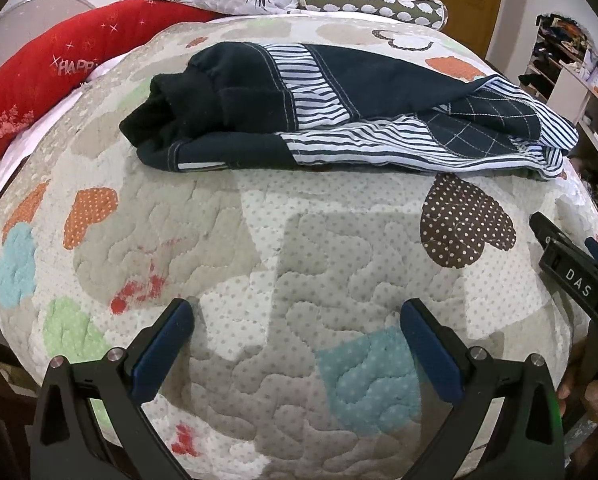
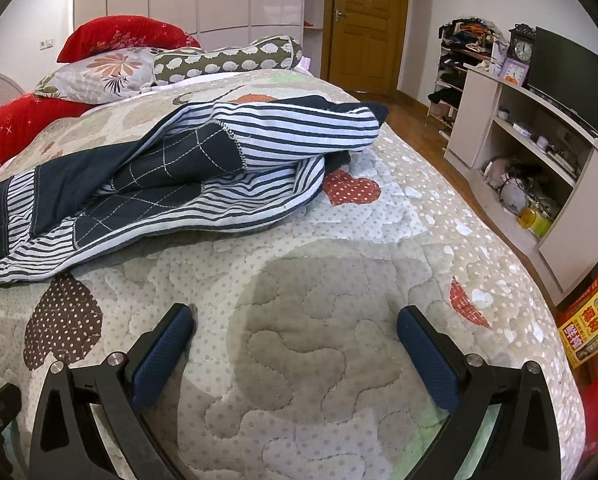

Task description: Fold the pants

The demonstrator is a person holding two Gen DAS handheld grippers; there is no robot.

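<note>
Dark navy pants (image 1: 339, 108) with blue-and-white striped panels lie bunched across the quilted bed, waistband at the left, legs trailing right. In the right wrist view the same pants (image 2: 171, 176) spread over the upper left, a striped leg end lifted toward the far side. My left gripper (image 1: 295, 316) hovers open over bare quilt, well short of the pants, nothing between its blue pads. My right gripper (image 2: 295, 320) is open too, over the quilt near the bed's right side, below the leg ends. The right gripper's black body (image 1: 579, 276) shows at the left view's right edge.
A patchwork quilt (image 1: 259, 240) covers the bed. Red pillows (image 1: 39, 80), a floral pillow (image 2: 95, 76) and a spotted bolster (image 2: 227, 58) sit at the head. Right of the bed stand a shelf unit (image 2: 531, 152), a TV, a clock and an orange box (image 2: 591, 316) on the floor.
</note>
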